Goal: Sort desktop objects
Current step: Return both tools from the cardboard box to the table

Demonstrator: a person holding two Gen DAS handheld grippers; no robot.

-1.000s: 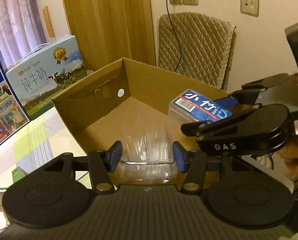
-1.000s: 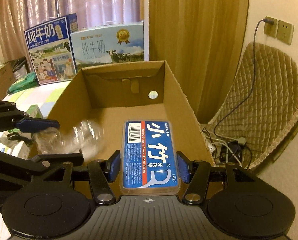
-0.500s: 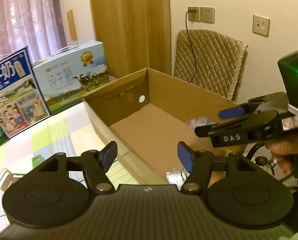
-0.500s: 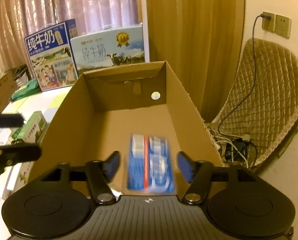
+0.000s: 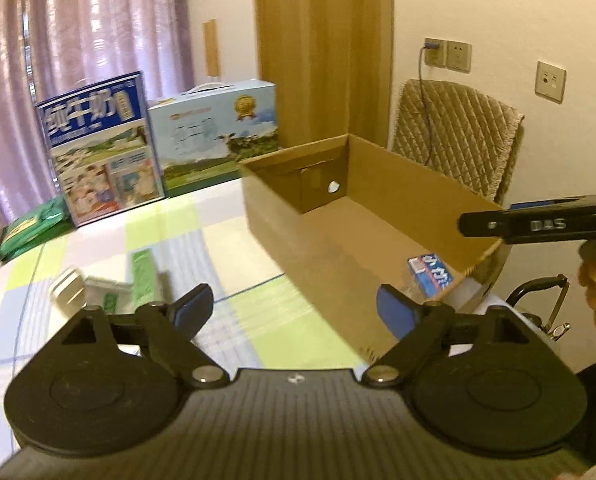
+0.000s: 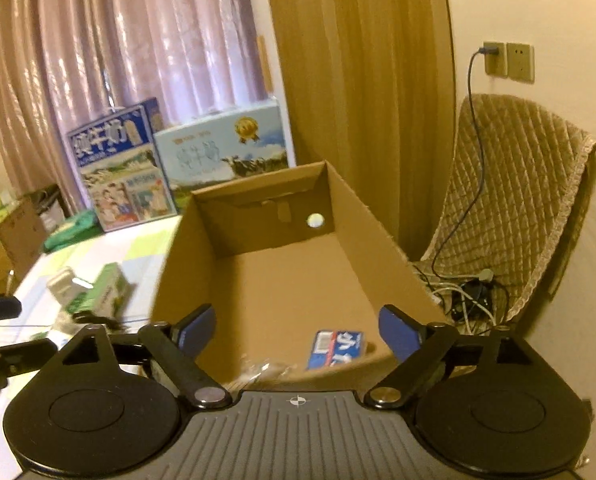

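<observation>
An open cardboard box (image 5: 282,232) stands on the table's right side. Inside its near end lies a blue floss-pick case (image 6: 336,348), also seen from the left wrist as the case (image 5: 430,274). A clear plastic item (image 6: 266,372) lies beside it, partly hidden by the gripper body. My right gripper (image 6: 297,330) hovers open over the box's near end, holding nothing. My left gripper (image 5: 294,310) is open and empty above the table, just left of the box's near corner. In the left wrist view the right gripper's finger (image 5: 538,224) reaches in from the right.
A green carton (image 5: 144,276) and a white object (image 5: 68,290) lie on the checked tablecloth left of the box. Two milk cartons (image 5: 102,148) stand at the table's far edge. A quilted chair (image 6: 518,200) with cables stands to the right.
Both grippers opened and dropped the clear plastic item and the floss-pick case into the cardboard box. Both then drew back, the left one swinging left over the table.
</observation>
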